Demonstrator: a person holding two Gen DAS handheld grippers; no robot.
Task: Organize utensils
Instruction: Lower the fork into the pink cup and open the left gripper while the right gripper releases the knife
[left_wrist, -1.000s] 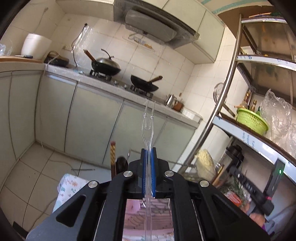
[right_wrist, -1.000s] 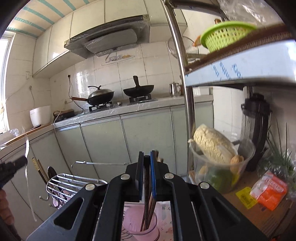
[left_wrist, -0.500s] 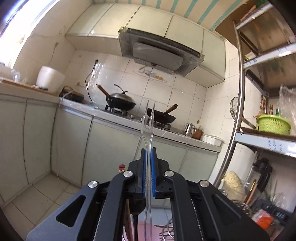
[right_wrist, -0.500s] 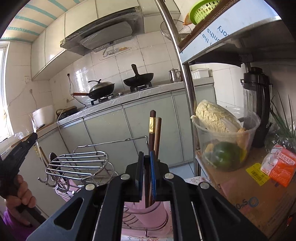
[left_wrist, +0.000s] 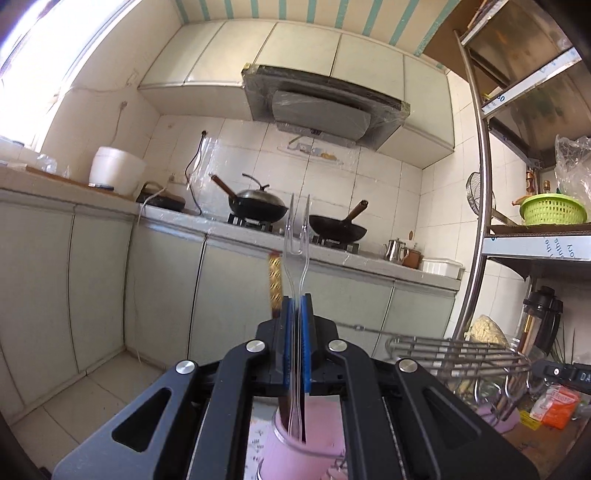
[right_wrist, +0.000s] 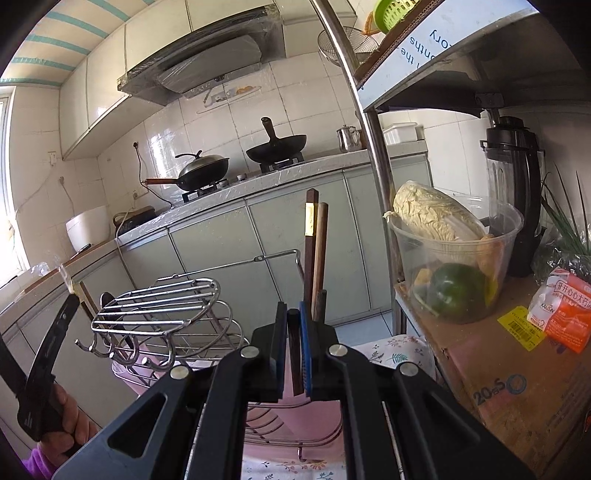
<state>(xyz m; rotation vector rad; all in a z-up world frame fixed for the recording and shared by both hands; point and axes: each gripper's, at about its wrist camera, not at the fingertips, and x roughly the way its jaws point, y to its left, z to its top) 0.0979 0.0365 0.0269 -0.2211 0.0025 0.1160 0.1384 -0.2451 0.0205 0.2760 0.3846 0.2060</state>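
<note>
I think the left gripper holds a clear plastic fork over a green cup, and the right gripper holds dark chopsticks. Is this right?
Not quite: the cup is pink, not green, as the left wrist view shows. The rest stands: the left gripper is shut on the clear plastic fork above it, and the right gripper holds the dark chopsticks.

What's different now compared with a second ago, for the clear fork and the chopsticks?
The left gripper has lowered the clear plastic two-pronged fork until its handle end sits inside the pink cup. The right gripper sank with the dark wooden chopsticks. Both grips stayed shut; nothing was released.
</note>
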